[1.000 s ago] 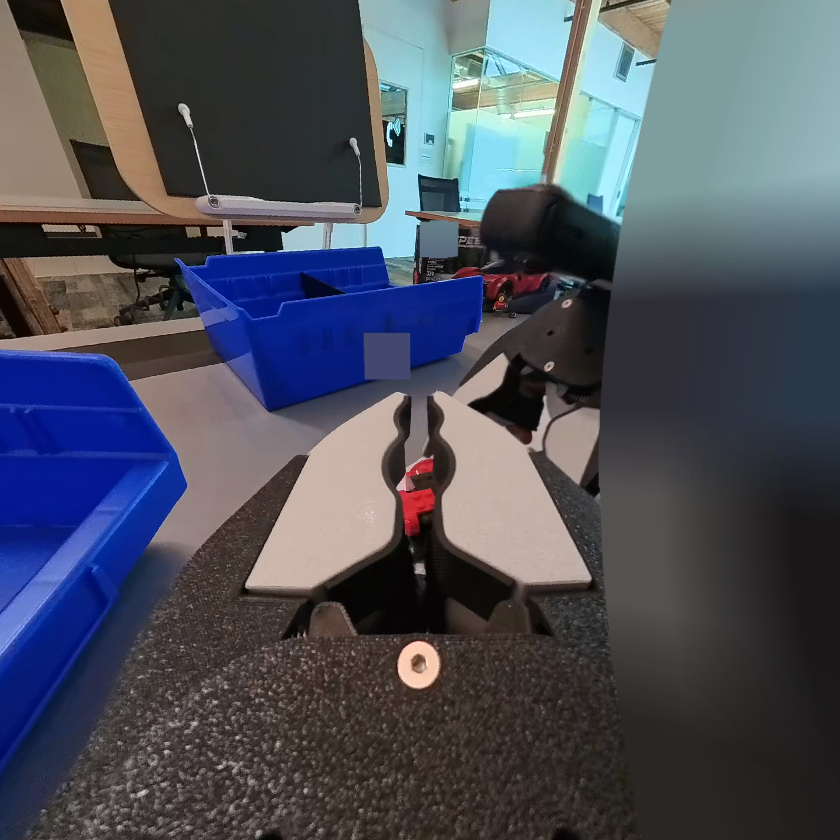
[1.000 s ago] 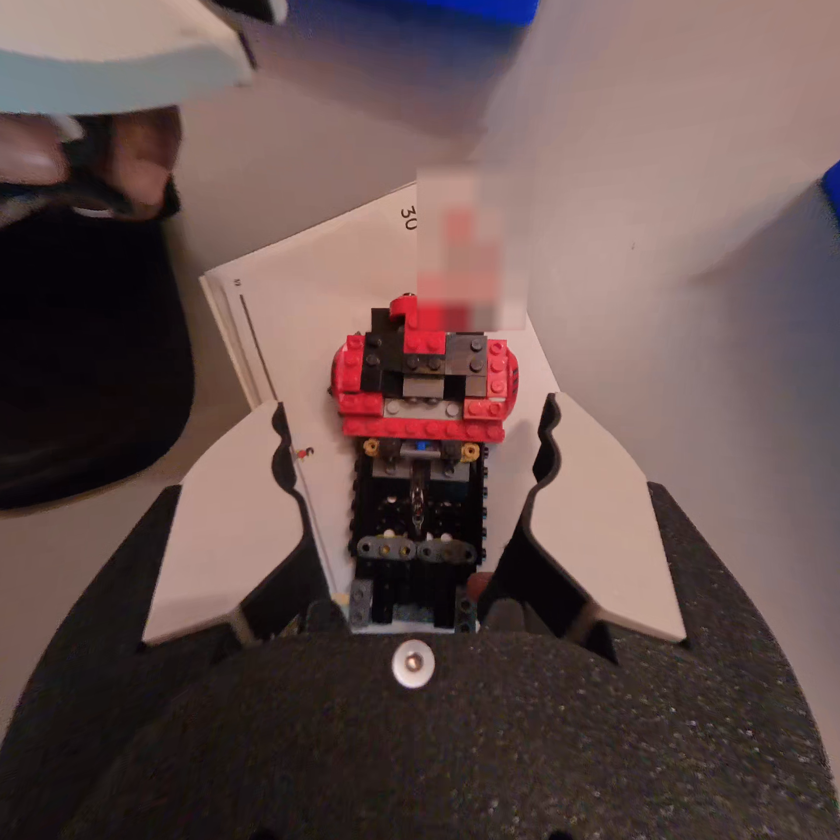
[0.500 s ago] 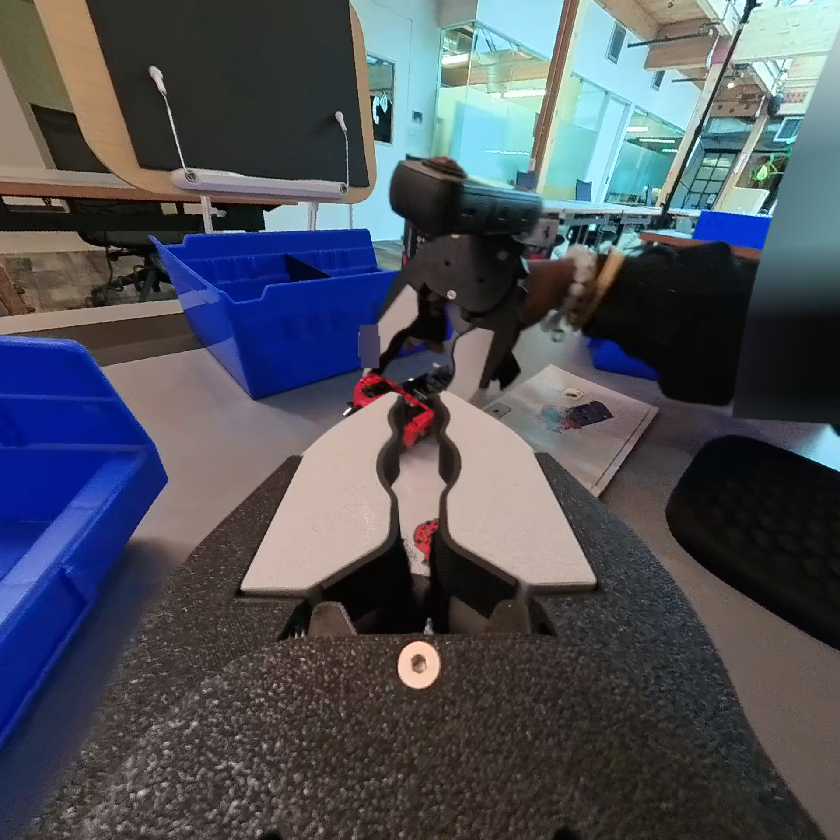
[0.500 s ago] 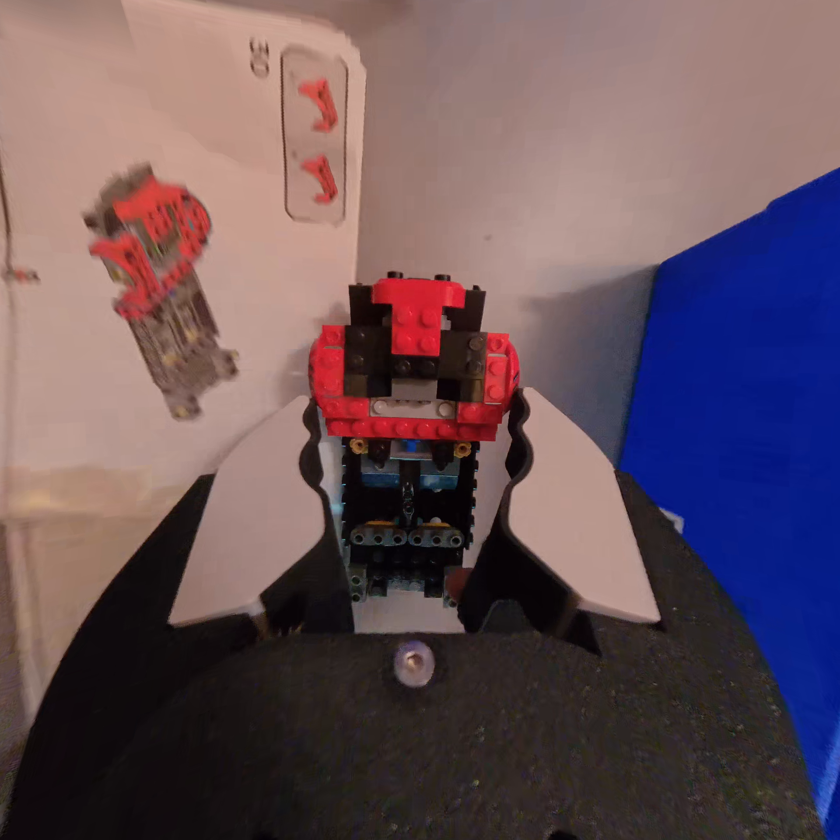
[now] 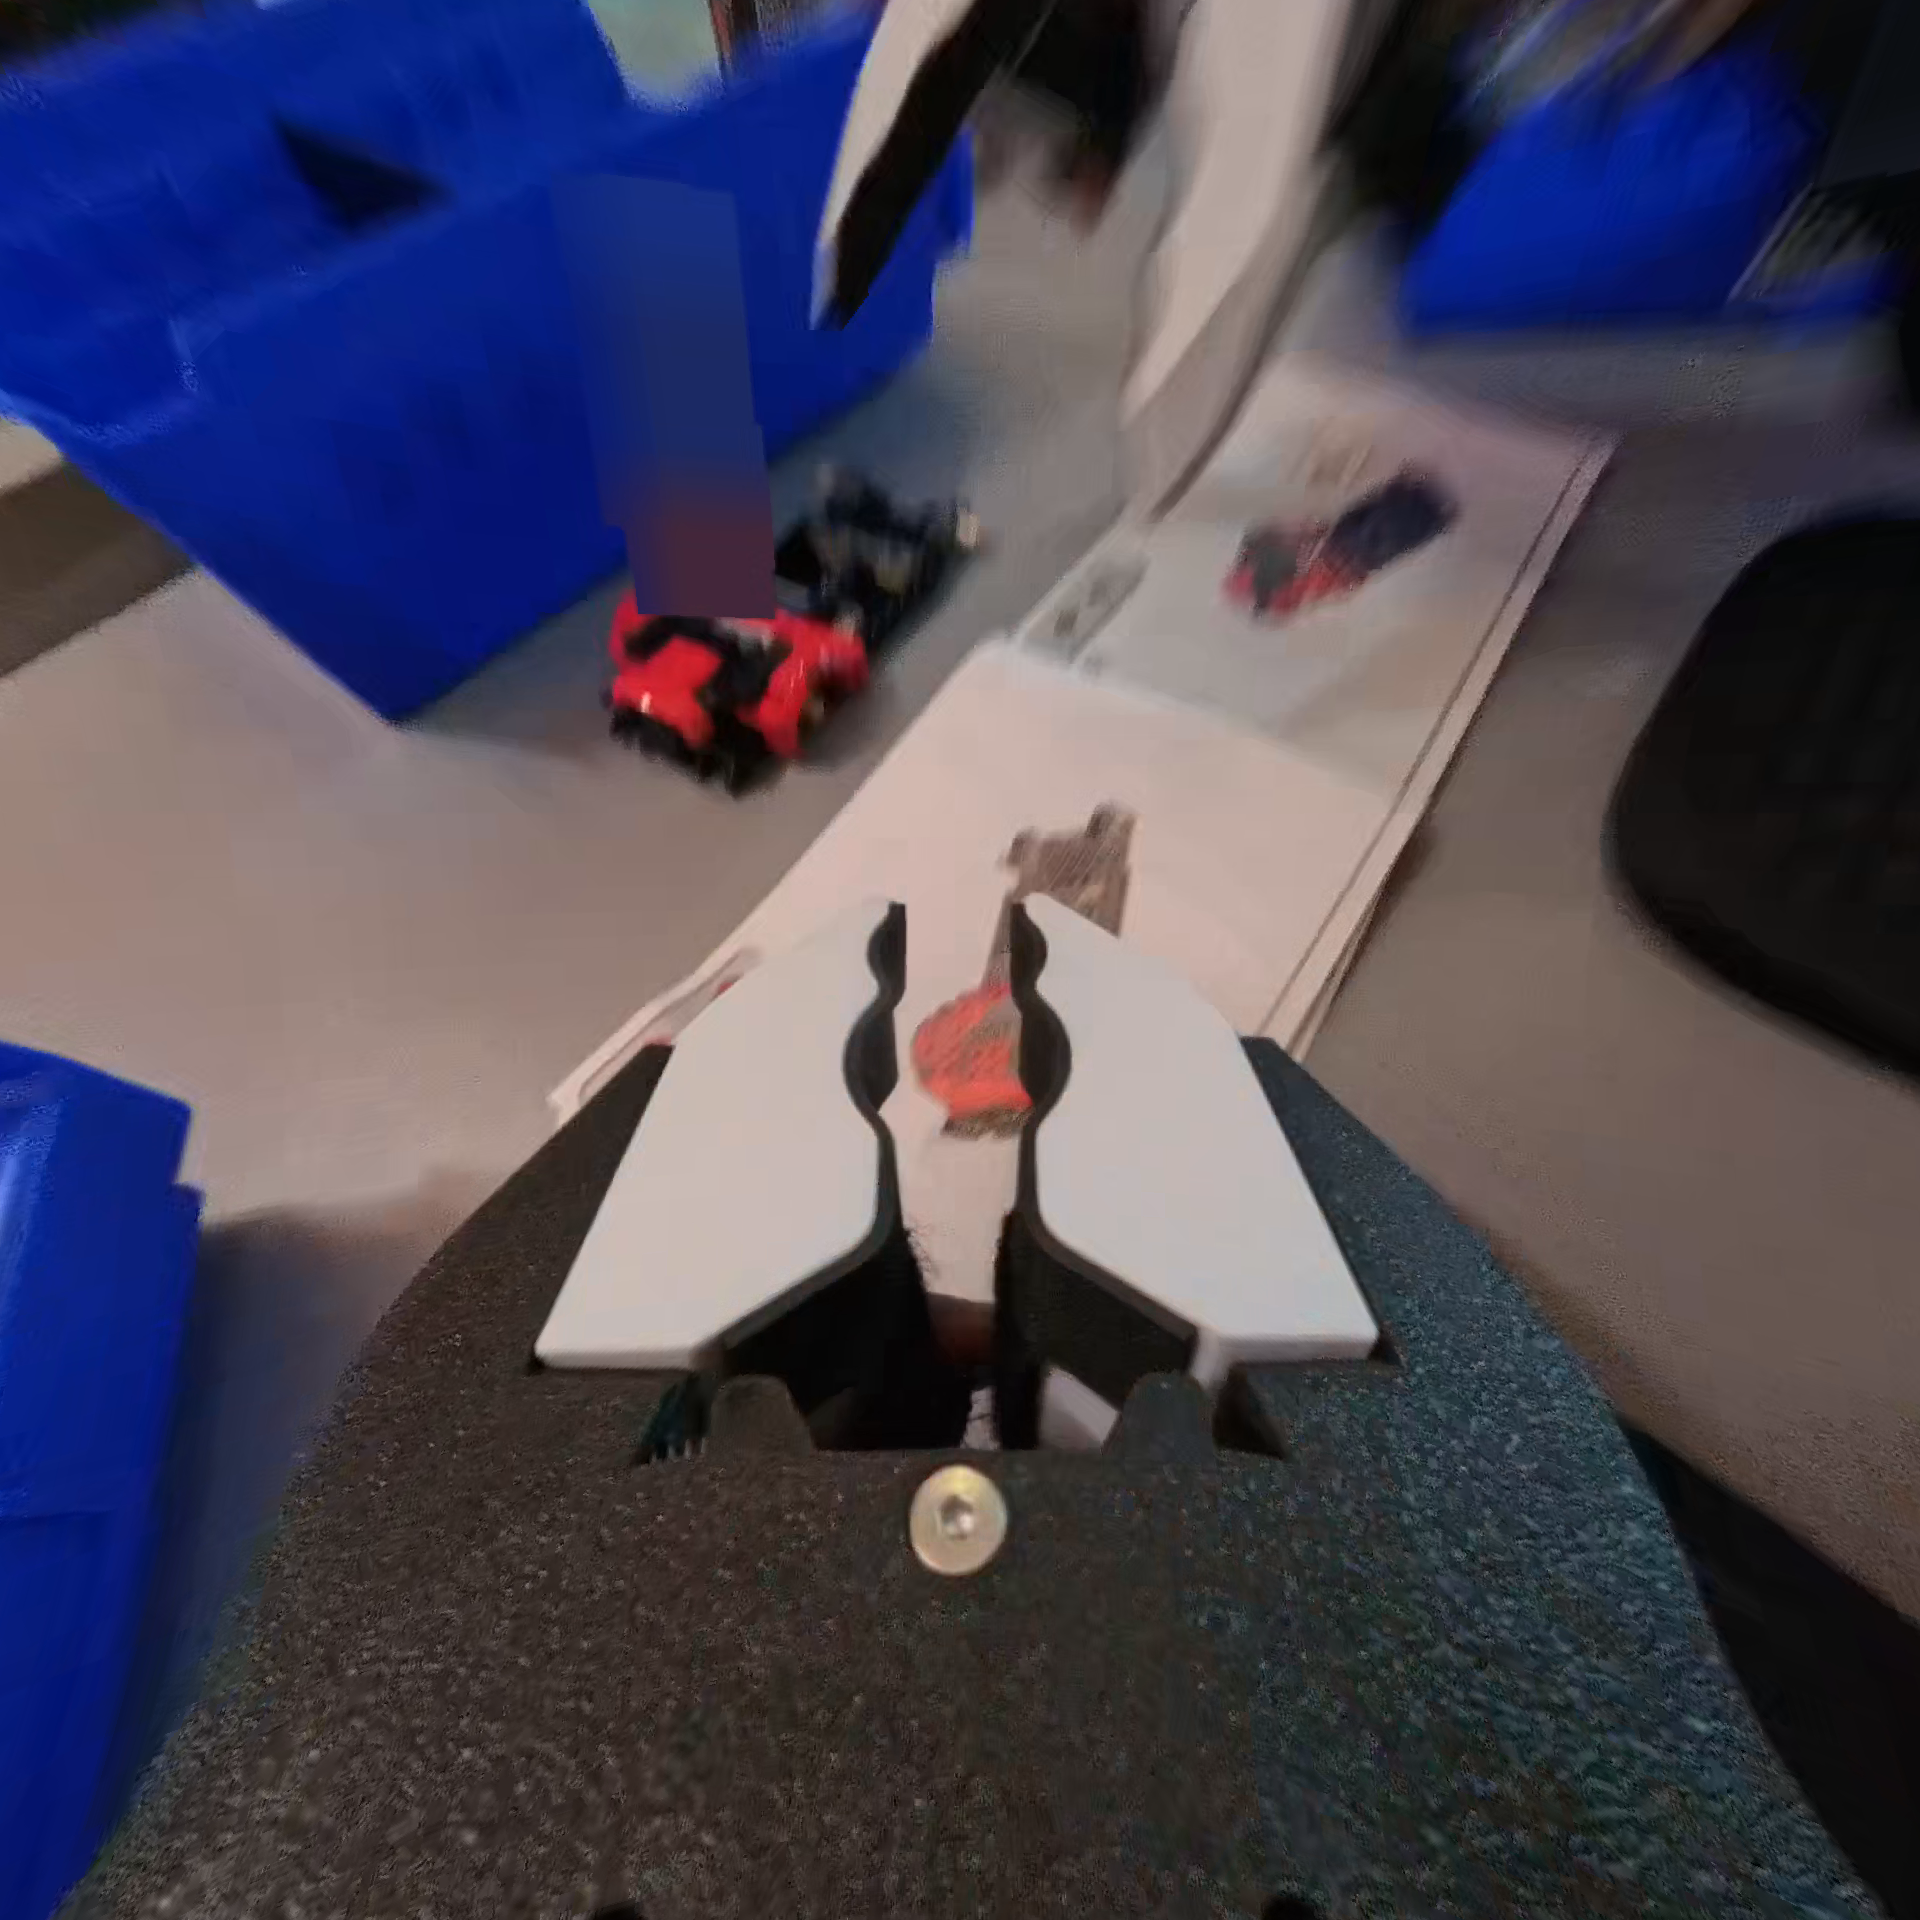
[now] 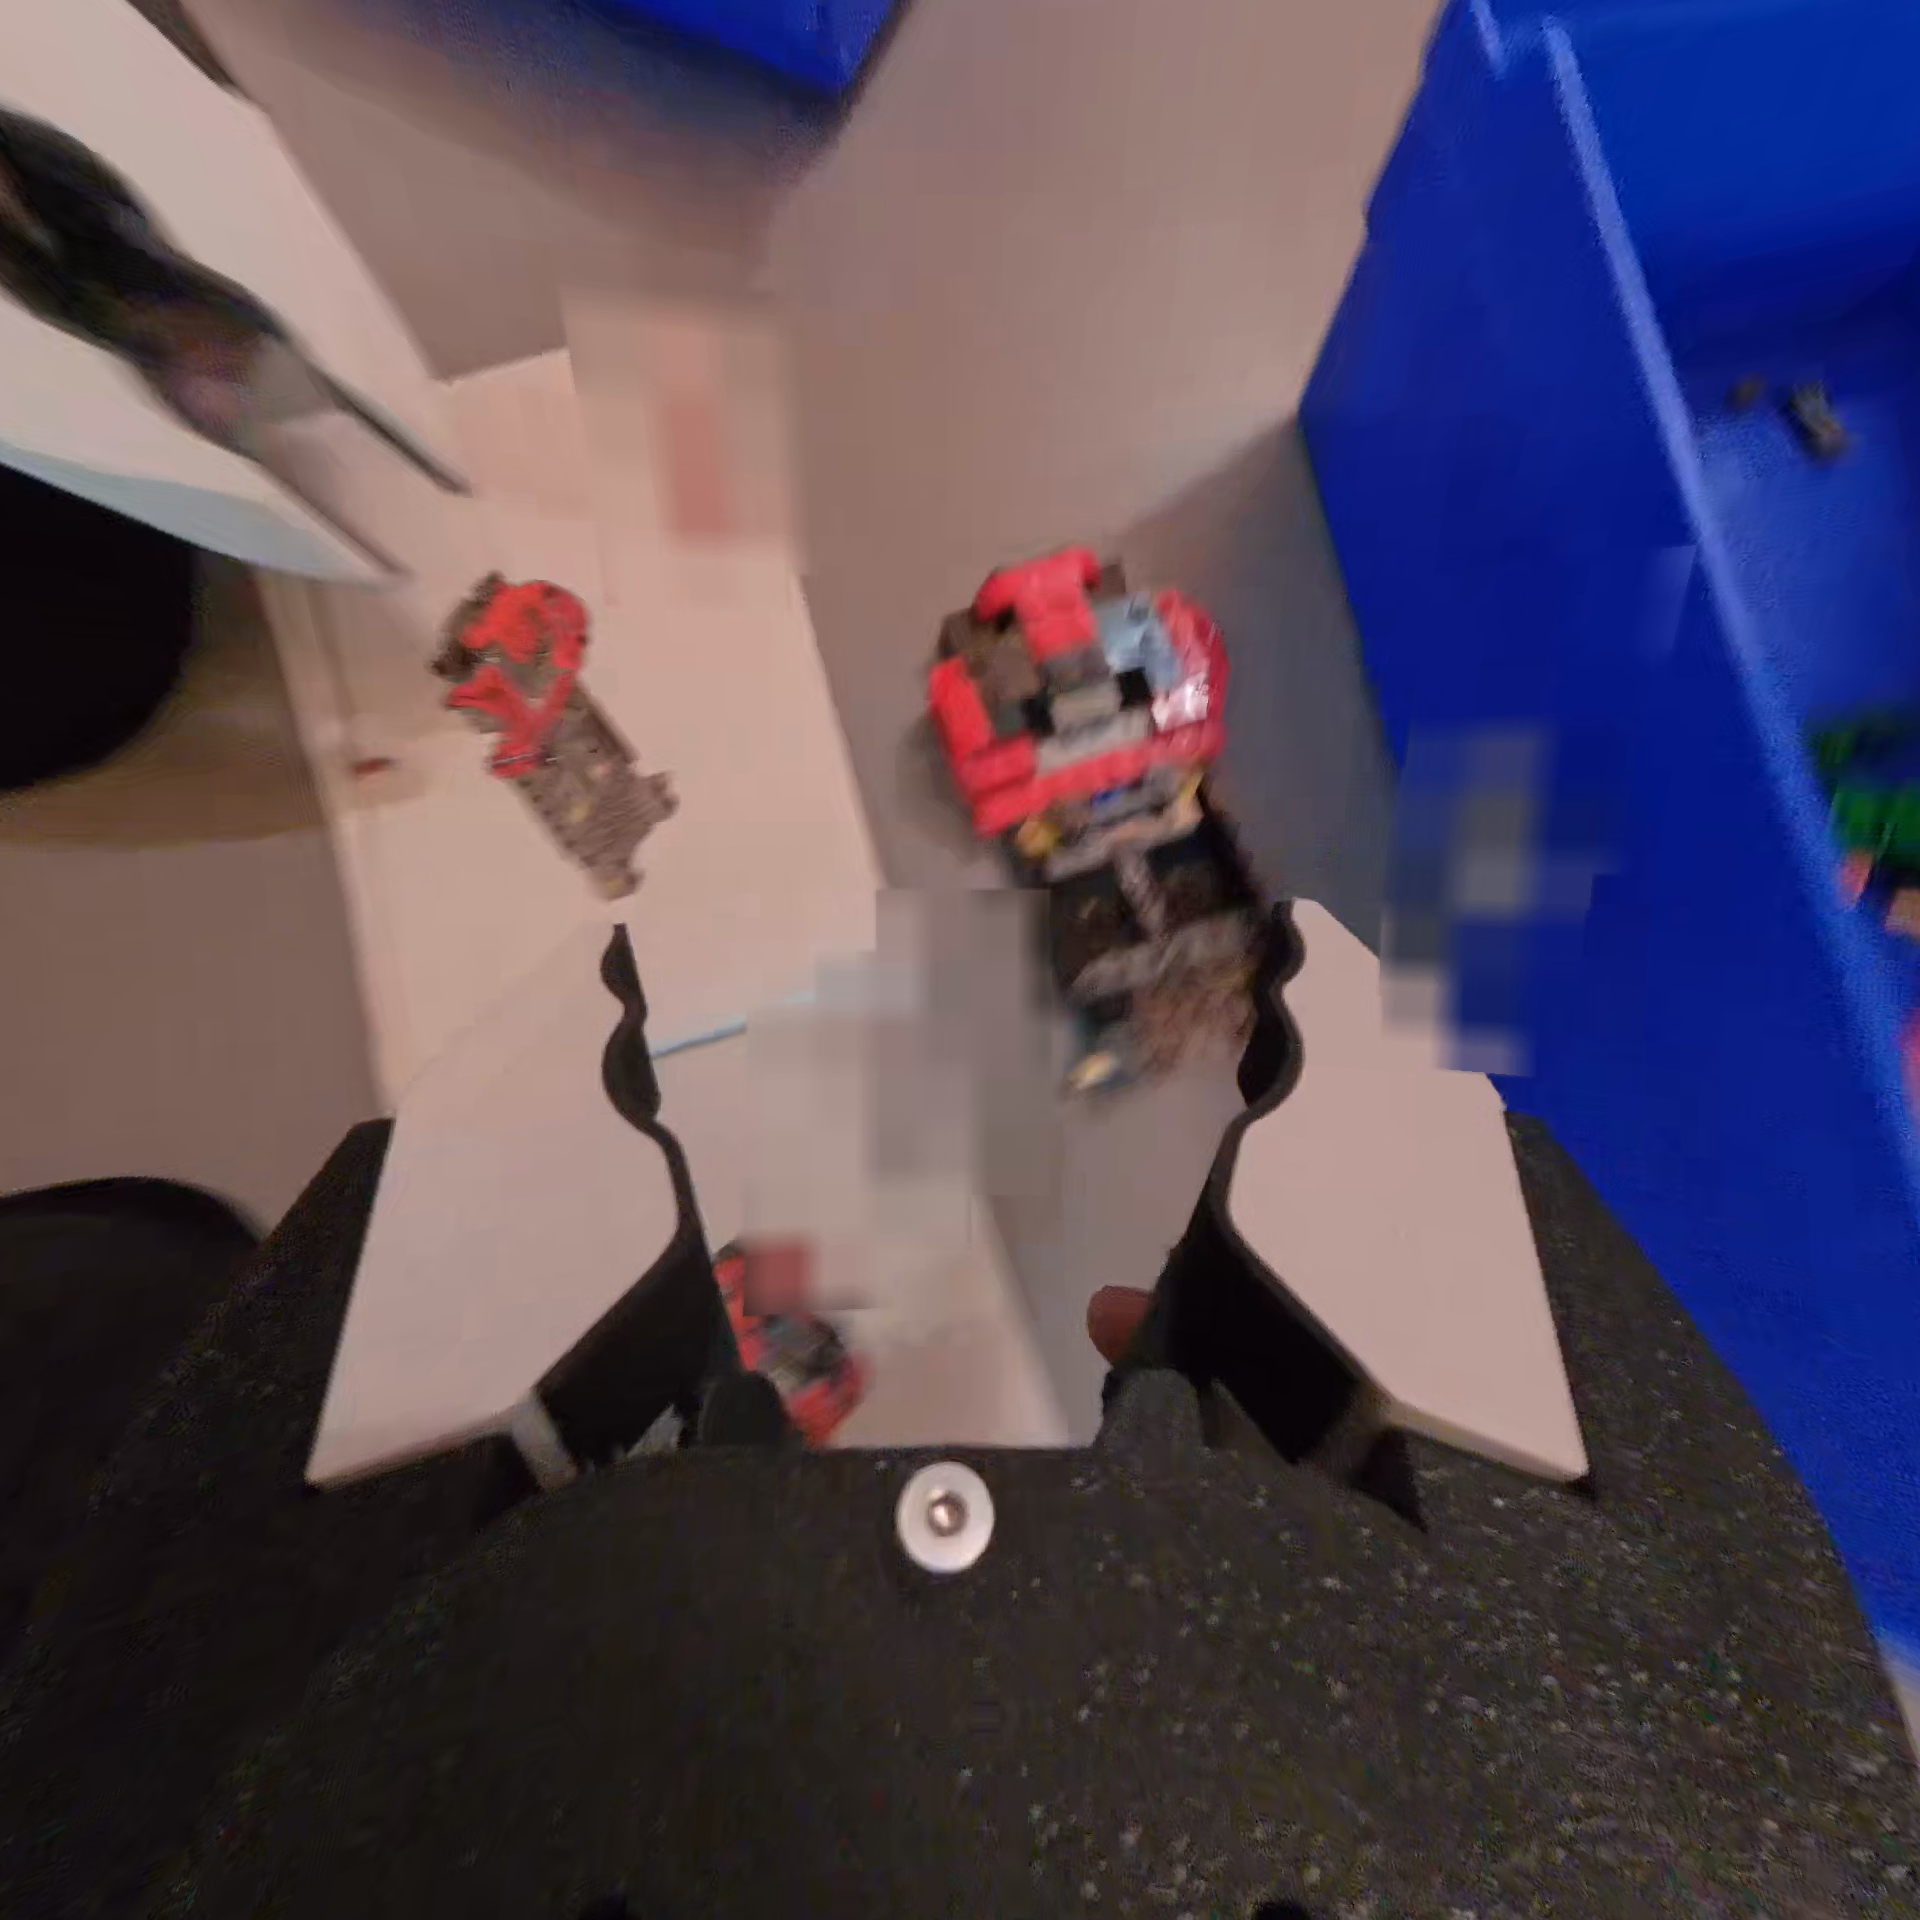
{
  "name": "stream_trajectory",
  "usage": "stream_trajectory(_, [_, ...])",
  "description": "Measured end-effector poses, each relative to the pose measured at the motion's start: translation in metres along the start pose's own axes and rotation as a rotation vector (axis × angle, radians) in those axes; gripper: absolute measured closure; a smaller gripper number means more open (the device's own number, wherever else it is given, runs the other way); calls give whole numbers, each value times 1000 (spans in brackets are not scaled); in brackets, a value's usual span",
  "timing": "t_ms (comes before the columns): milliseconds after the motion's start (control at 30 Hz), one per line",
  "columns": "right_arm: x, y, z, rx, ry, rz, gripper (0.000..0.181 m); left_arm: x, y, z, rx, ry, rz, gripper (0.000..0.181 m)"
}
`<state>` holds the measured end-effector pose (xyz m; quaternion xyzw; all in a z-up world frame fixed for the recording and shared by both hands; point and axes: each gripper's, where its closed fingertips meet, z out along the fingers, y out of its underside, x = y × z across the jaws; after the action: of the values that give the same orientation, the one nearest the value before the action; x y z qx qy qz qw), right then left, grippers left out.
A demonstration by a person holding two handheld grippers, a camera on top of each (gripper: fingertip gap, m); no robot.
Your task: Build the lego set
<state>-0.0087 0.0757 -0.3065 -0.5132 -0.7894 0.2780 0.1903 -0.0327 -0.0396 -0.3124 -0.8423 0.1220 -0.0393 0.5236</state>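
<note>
The grey table (image 5: 260, 935) carries everything here, and both views are smeared by motion blur.

A big blue bin (image 5: 343, 343) stands toward the table's far left in the left wrist view; in the right wrist view the same bin (image 6: 1558, 675) fills the right side, with small loose parts dimly visible inside. A second blue bin (image 5: 73, 1351) sits at the near left edge. A dark pad (image 5: 1787, 831) lies at the table's right side.

An open booklet (image 5: 1195, 810) with printed pictures of the model lies flat in the middle of the table, running from near centre toward the far right. In the right wrist view the booklet (image 6: 707, 831) spreads under the gripper.

The lego car (image 5: 738, 675), red in front and black behind, rests on the table between the big bin's wall and the booklet's left edge, close to both. In the right wrist view the lego car (image 6: 1091, 758) sits just beyond the right finger, beside the bin; no tool touches it.

The left gripper (image 5: 956, 925) hangs over the booklet's near end, its fingers drawn close with a narrow gap, nothing between them. The right gripper (image 6: 951, 935) is spread wide and empty above the booklet; it also shows, blurred, at the top of the left wrist view (image 5: 1039, 208).
</note>
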Motion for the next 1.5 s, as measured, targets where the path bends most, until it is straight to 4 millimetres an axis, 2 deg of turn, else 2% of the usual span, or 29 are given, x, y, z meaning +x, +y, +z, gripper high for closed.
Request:
stream_trajectory(33, [-12, 13, -12, 21, 12, 79, 68, -3, 11, 5, -99, -26, 46, 160])
stream_trajectory(100, [-30, 55, -31, 3, 78, 247, 69, -4, 24, 12, -211, -44, 112, 159])
stream_trajectory(167, [-34, 100, -45, -6, 208, 433, 72, 1, 33, 18, -262, -11, 87, 159])
stream_trajectory(233, [-33, 128, -52, 47, 315, 620, 79, 2, 44, 20, -317, -13, 68, 161])
stream_trajectory(300, [-35, 141, -50, 59, 371, 680, 77, 1, 45, 20, -327, -27, 89, 164])
stream_trajectory(367, [-33, 157, -45, -40, 447, 652, 65, 4, 47, 21, -331, -10, 93, 171])
stream_trajectory(667, [-34, 155, -40, -31, 478, 665, 65, 4, 49, 21, -324, 21, 39, 181])
stream_trajectory(700, [-35, 154, -40, -30, 482, 662, 66, 4, 49, 21, -323, 21, 41, 181])
stream_trajectory(800, [-45, 140, -36, -6, 444, 604, 107, 3, 48, 21, -321, 13, 58, 181])
stream_trajectory(967, [-46, 136, -34, 24, 433, 594, 120, 2, 48, 21, -318, 12, 51, 179])
stream_trajectory(1033, [-47, 128, -31, 86, 409, 596, 147, 0, 48, 21, -316, 7, 56, 176])
stream_trajectory(1133, [-47, 114, -33, 174, 398, 601, 169, 0, 44, 20, -296, 7, 62, 160])
stream_trajectory(1233, [-49, 82, -45, 307, 429, 482, 179, -2, 21, 17, -176, -16, 17, 142])
stream_trajectory(1333, [-63, 38, -55, 424, 439, 316, 181, 1, -19, 6, 41, 22, -89, 138])
stream_trajectory(1433, [-82, -4, -48, 430, 400, 175, 180, 1, -51, -15, 216, 83, -186, 137])
stream_trajectory(1500, [-92, -27, -37, 379, 411, 60, 179, 7, -61, -27, 255, 180, -248, 131])
